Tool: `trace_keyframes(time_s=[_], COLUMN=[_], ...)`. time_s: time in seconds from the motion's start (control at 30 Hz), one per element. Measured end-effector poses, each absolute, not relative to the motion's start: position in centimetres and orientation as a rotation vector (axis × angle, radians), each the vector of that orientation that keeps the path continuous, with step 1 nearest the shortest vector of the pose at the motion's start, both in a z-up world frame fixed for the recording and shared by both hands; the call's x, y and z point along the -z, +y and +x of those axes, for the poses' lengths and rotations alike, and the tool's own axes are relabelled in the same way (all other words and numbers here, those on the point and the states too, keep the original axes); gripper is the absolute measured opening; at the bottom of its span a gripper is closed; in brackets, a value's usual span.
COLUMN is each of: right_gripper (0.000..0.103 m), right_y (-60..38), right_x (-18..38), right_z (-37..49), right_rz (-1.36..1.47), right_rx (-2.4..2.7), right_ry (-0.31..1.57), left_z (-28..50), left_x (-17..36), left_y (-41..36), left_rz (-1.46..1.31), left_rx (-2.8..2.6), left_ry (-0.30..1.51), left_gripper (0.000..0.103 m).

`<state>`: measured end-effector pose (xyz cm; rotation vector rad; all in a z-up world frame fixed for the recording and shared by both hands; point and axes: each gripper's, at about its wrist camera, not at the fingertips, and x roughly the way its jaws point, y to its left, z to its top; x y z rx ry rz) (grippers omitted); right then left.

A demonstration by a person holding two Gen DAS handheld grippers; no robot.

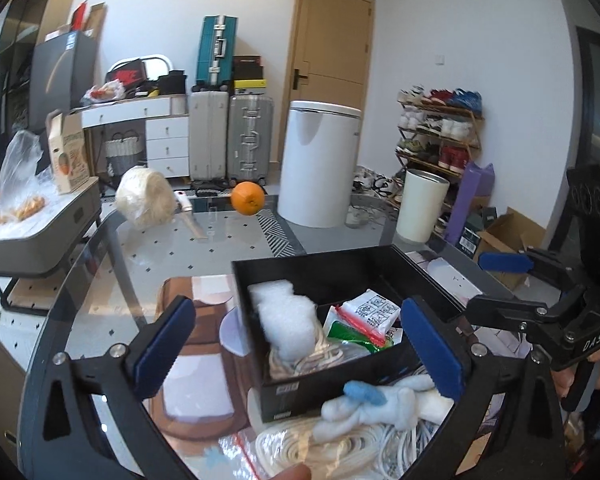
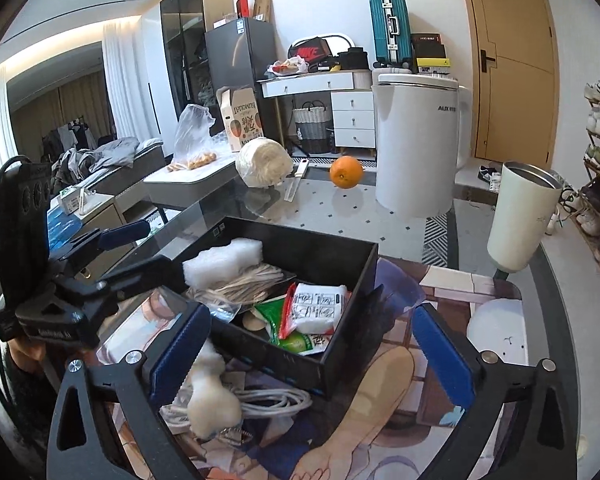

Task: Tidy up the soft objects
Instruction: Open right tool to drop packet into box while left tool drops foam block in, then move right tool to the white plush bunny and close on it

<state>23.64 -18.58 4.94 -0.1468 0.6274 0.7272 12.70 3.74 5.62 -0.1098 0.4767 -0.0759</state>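
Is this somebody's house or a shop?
Most likely somebody's home, a lived-in room. There are suitcases stacked by the wall, a shoe rack full of shoes beside a door, and a white dresser with drawers.

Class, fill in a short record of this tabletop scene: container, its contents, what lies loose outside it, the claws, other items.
container: black box, open top
inside: white foam, string bundle, packets
outside, near side: plush toy, white cords
left claw: open, holding nothing
right claw: open, holding nothing
farther back: orange, tumbler
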Motion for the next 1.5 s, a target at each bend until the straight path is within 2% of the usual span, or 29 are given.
trace_keyframes(time_s=[0.43, 1.03, 1.33, 1.5], right_gripper=[0.102, 0.101, 0.092, 0.082], right_y=[-18.6, -15.0, -13.4, -12.4], right_x=[-4.0, -1.4, -0.1, 0.6], right_z=[20.9, 19.7, 20.4, 20.6], right_rz=[-0.139, -0.196, -0.217, -0.233], right_rx=[-0.778, -0.864, -0.877, -0.897], right_ry=[0.667, 0.757, 0.803, 0.828], left_z=[8.8, 7.6, 7.2, 7.2], left_x=[-5.2, -3.8, -3.3, -3.2], left_y=[4.2, 4.8, 4.5, 4.6], left_rz=[-0.108, -0.108, -0.06, -0.05], left_rx=[-0.017, -0.004, -0.038, -0.042], left_ry=[0.442, 0.496, 0.491, 0.496], left_gripper=[0.103, 0.103, 0.103, 0.103])
